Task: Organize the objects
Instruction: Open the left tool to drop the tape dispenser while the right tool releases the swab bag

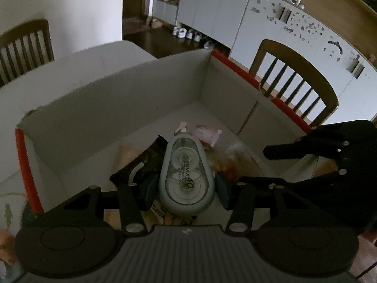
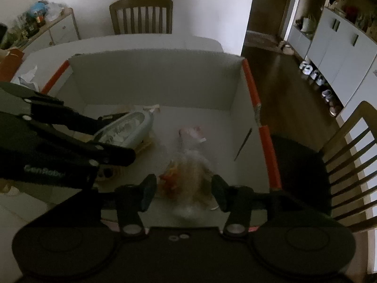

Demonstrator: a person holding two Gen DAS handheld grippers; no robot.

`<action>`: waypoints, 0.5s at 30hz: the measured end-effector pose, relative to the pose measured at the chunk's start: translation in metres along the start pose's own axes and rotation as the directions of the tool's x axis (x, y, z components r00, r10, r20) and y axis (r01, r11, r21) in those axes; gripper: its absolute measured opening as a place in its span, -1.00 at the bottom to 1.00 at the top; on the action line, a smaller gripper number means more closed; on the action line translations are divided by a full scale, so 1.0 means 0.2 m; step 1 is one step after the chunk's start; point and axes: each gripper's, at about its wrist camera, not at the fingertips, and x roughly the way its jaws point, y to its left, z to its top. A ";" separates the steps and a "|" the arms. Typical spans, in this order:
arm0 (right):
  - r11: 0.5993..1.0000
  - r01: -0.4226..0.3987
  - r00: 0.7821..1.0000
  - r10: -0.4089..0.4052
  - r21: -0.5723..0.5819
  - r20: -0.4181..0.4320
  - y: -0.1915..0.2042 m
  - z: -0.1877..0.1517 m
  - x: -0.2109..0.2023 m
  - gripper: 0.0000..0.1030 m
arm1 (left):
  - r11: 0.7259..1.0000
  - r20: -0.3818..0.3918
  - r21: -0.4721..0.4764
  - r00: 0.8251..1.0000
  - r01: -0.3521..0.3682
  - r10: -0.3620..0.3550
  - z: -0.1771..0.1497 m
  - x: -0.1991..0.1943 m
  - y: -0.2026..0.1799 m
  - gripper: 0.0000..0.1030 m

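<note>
Gripping the grey correction tape dispenser point(image 1: 186, 174) between its pads, the left gripper point(image 1: 186, 188) holds it over the white cardboard box point(image 1: 117, 89). The right gripper point(image 2: 183, 191) stands released above a clear snack bag point(image 2: 186, 179), blurred on the box floor. Dark packets under the dispenser are hard to identify.

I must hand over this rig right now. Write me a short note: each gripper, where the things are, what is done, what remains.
Left gripper: shut on the correction tape, held over the white box.
Right gripper: open, nothing between the pads; it hangs over a blurred clear packet on the box floor.
Already in the box: a small pink item and some darker packets, hard to identify.
Left: lower the correction tape into the box and release it. Things outside the box cannot be judged from here.
</note>
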 end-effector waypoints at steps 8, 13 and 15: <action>0.999 -0.027 0.999 0.026 0.037 0.025 -0.04 -0.02 -0.09 0.17 | 1.000 0.010 0.003 1.000 0.001 -0.001 0.00 -0.02 0.00 0.24; 0.999 -0.034 0.999 0.033 0.042 0.043 -0.04 -0.03 -0.15 0.21 | 1.000 0.038 0.017 0.999 -0.005 0.004 -0.02 -0.07 -0.01 0.25; 0.999 -0.033 0.998 0.031 0.038 0.051 -0.04 -0.04 -0.18 0.22 | 1.000 0.049 0.019 0.999 -0.013 0.012 -0.02 -0.10 -0.02 0.25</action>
